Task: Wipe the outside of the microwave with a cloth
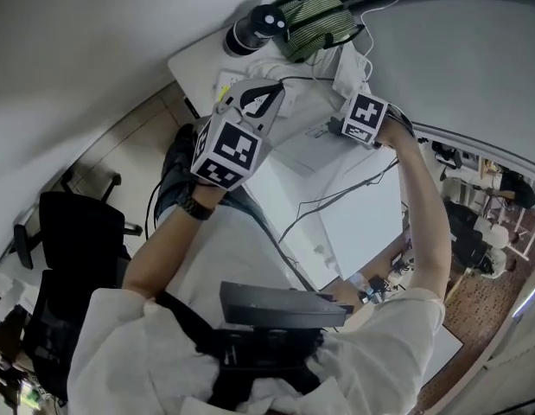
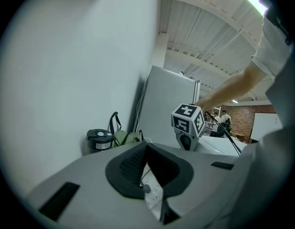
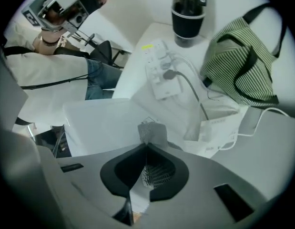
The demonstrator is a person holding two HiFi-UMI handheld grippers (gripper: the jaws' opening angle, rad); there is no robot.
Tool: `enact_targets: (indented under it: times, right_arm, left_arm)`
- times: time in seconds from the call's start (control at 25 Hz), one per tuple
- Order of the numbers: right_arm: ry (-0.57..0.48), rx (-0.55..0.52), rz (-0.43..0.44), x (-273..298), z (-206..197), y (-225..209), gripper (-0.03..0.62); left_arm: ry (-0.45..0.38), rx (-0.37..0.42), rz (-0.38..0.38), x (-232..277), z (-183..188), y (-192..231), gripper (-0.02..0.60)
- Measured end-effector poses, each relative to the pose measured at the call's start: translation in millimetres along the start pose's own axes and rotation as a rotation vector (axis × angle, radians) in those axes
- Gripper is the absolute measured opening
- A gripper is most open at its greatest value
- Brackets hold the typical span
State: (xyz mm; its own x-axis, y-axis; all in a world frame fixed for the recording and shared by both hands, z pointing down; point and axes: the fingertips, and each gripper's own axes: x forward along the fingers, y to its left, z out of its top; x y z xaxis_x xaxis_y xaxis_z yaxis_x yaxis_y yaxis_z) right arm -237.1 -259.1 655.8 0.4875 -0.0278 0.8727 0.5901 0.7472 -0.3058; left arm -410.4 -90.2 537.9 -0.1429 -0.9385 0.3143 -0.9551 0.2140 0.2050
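Observation:
The white microwave [image 1: 353, 214] stands on a white table, and both grippers are held over its far end. My right gripper [image 1: 333, 128] is shut on a small grey cloth [image 3: 152, 131], whose end sticks out past the jaw tips just above the microwave's white top [image 3: 99, 123]. My left gripper [image 1: 254, 95] hangs higher and to the left; its jaws meet at the tip with nothing between them. The left gripper view shows those jaws [image 2: 147, 149] and the right gripper's marker cube [image 2: 188, 120] beyond them.
Behind the microwave on the table lie a white power strip [image 3: 159, 75] with a plugged-in cable, a black flask [image 3: 188, 13] and a green striped bag [image 3: 242, 66]. A wall runs along the left. A black office chair [image 1: 68, 232] stands at the lower left.

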Motion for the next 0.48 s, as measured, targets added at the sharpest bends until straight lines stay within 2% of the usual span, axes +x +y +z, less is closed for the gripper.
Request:
enact_targets:
  times: [0.28,0.4,0.48]
  right_arm:
    - [0.019,0.192,-0.075,-8.9,-59.2,-69.1,0.006]
    - [0.048,0.224,-0.137,-12.6,-73.1,-90.5,0.006]
    - [0.087,0.207,-0.189,-11.5,-75.8,-100.7,0.006]
  left_arm:
    - [0.006,-0.002,0.008,1.2,-3.9,-1.7,0.023]
    - [0.007,-0.005,0.017,1.3,-5.9,0.3,0.023]
    - [0.006,-0.006,0.024,0.5,-6.1,1.3,0.023]
